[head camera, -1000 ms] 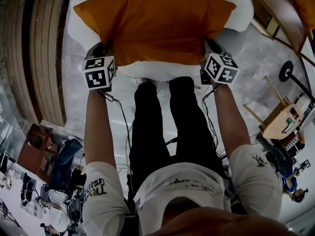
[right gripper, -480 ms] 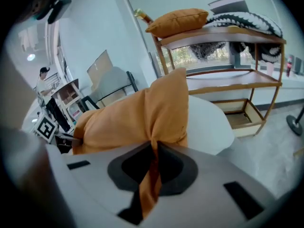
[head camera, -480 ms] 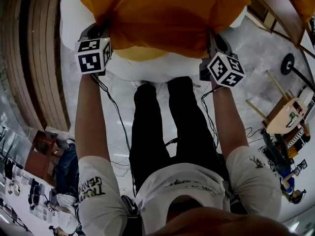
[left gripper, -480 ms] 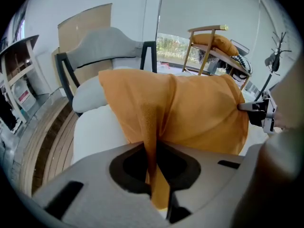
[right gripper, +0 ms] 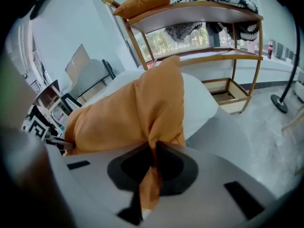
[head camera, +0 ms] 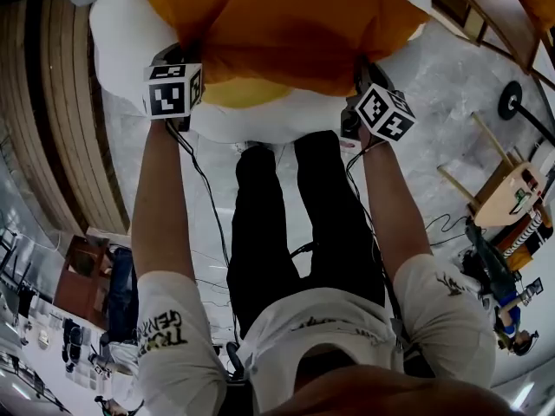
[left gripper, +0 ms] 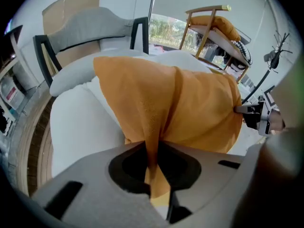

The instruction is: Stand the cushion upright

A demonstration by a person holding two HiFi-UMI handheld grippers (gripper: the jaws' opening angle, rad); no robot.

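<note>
Over the white armchair [head camera: 117,37], the orange cushion [head camera: 286,24] is held by its near corners, left gripper [head camera: 178,59] and right gripper [head camera: 366,69] both clamped on fabric; mid-lift, probably; next it needs tipping onto one edge

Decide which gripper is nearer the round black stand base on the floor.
Right. The right gripper, shut on the orange fabric cushion's corner, sits toward the round black stand base; the left gripper clamps the opposite corner, farther away.
</note>
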